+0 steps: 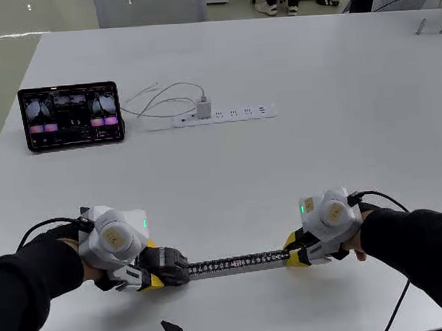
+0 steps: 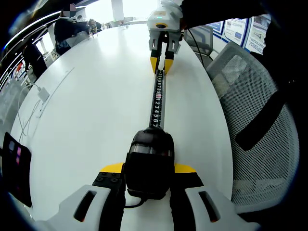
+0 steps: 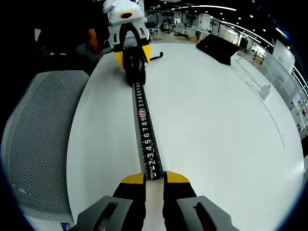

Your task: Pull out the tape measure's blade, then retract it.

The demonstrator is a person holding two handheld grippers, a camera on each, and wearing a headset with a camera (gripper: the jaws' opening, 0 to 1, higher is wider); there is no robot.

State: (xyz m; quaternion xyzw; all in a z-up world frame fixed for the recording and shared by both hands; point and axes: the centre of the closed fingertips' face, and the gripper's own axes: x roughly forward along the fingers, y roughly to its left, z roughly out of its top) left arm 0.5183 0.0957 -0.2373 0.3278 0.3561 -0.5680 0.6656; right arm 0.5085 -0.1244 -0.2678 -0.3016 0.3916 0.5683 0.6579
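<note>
near the front edge of the one white table (image 1: 280, 170), two grippers face each other with one tape measure (image 1: 165, 265) stretched between them. the left gripper (image 1: 150, 277) has its two yellow-tipped jaws clamped on the sides of the tape measure's black case, which sits low on the tabletop. one blade (image 1: 237, 264) runs out of the case, straight and close above the table, black with white numerals and one red mark part-way along. the right gripper (image 1: 294, 251) pinches the blade's free end, its two jaws drawn narrow around the tip. two black sleeves (image 1: 410, 237) reach in from the bottom corners, one behind each gripper.

farther back on the table, at the left, stands one tablet (image 1: 71, 115), tilted up, its screen lit. near the middle lies one white power strip (image 1: 229, 114) with one white charger (image 1: 203, 107) plugged in at its left end; thin white cables (image 1: 162, 94) loop away from it. both gripper views show one grey mesh chair (image 2: 250, 91) just beside the table's edge.
</note>
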